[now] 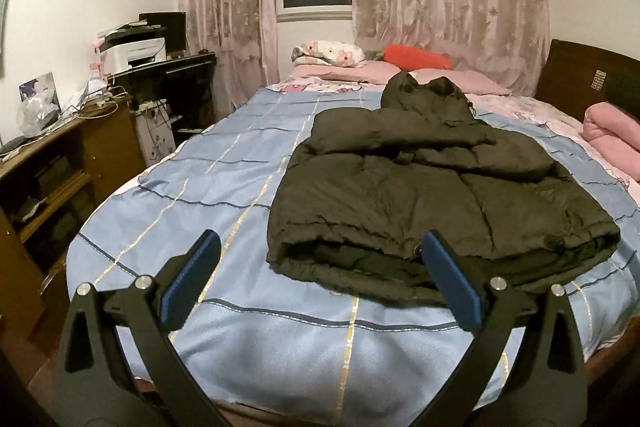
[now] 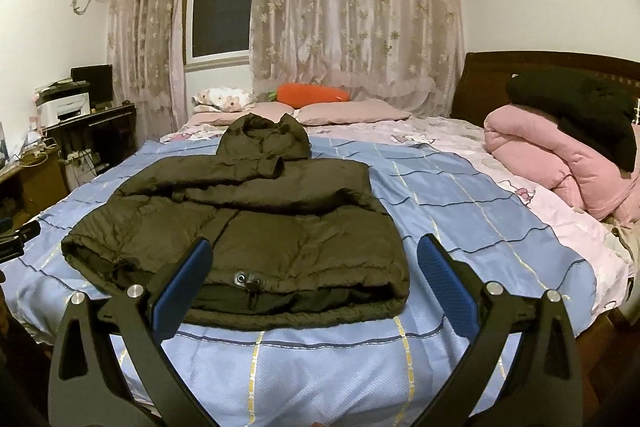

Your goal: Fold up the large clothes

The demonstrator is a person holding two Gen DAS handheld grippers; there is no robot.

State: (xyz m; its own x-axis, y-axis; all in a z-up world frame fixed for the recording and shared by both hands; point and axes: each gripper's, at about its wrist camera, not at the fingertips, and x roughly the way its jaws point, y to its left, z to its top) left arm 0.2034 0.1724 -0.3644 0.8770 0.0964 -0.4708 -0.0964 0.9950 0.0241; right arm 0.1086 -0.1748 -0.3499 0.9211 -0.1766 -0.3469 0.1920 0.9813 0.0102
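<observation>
A dark olive puffer jacket (image 1: 432, 187) lies flat on the blue checked bedspread (image 1: 200, 187), hood toward the pillows, both sleeves folded across its chest. It also shows in the right wrist view (image 2: 248, 219). My left gripper (image 1: 320, 283) is open and empty, held just in front of the jacket's hem, toward its left corner. My right gripper (image 2: 316, 287) is open and empty, held in front of the hem, toward its right corner. A toggle (image 2: 250, 283) sits at the hem between the right gripper's fingers.
A folded pink quilt (image 2: 560, 163) with a black garment (image 2: 580, 107) on it lies at the bed's right side by the wooden headboard (image 2: 520, 75). Pillows and an orange carrot cushion (image 2: 312, 95) lie at the far end. Desks with a printer (image 1: 132, 53) stand left of the bed.
</observation>
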